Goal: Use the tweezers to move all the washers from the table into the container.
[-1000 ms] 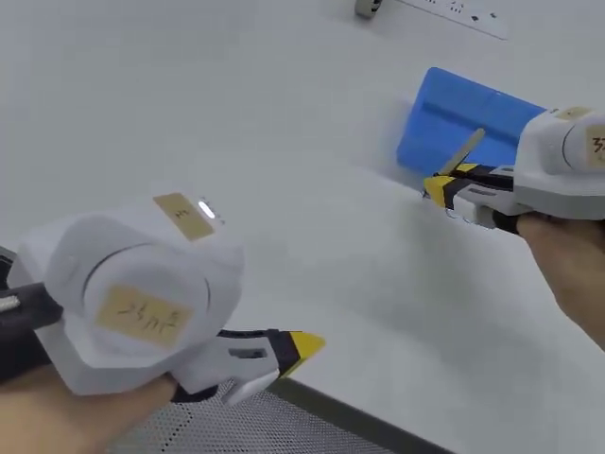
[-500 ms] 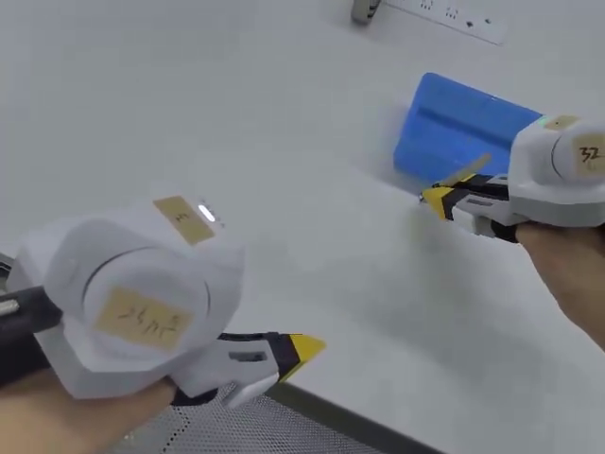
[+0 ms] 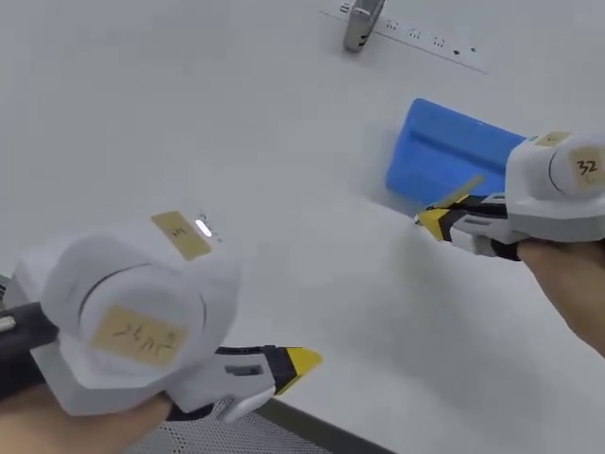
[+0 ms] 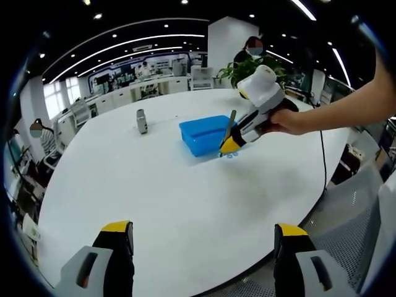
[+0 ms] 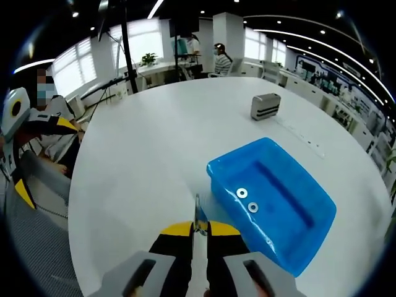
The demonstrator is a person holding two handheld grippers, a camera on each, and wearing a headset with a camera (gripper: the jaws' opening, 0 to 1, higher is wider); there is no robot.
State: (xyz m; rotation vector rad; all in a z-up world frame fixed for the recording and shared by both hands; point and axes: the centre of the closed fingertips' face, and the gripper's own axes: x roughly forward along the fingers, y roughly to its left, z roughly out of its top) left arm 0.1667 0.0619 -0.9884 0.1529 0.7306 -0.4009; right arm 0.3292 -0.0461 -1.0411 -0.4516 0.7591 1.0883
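Nearest the person, well short of the container (image 5: 272,198), the left gripper (image 4: 202,230) is hanging released over the table (image 5: 136,161) edge. Its jaws are standing wide apart with nothing between them.

Just beside the container's near wall, the right gripper (image 5: 197,230) is clenching the tweezers (image 5: 197,207). Their tips are pointing at the table surface close to that wall. Whether the tips are carrying a washer is too fine to tell, as is whether any are lying on the table beside the container.

Inside the container, two washers (image 5: 242,193) are lying side by side on the floor, toward the wall nearest the tweezers.

Beyond the container, a small grey block (image 5: 265,106) is standing on the table, with a power strip (image 3: 416,43) lying past it.

Assessment: the work appears to be mid-cycle, between a pick beside the container and a drop inside it. To do this step well:
- Pressure on the tweezers wants holding even, so they are not twisting in the jaws.
- The tips should be clearing the rim before travelling inward.
- The clench should be eased only low over the container floor, and only enough to part the tips, so the washer is not bouncing out.
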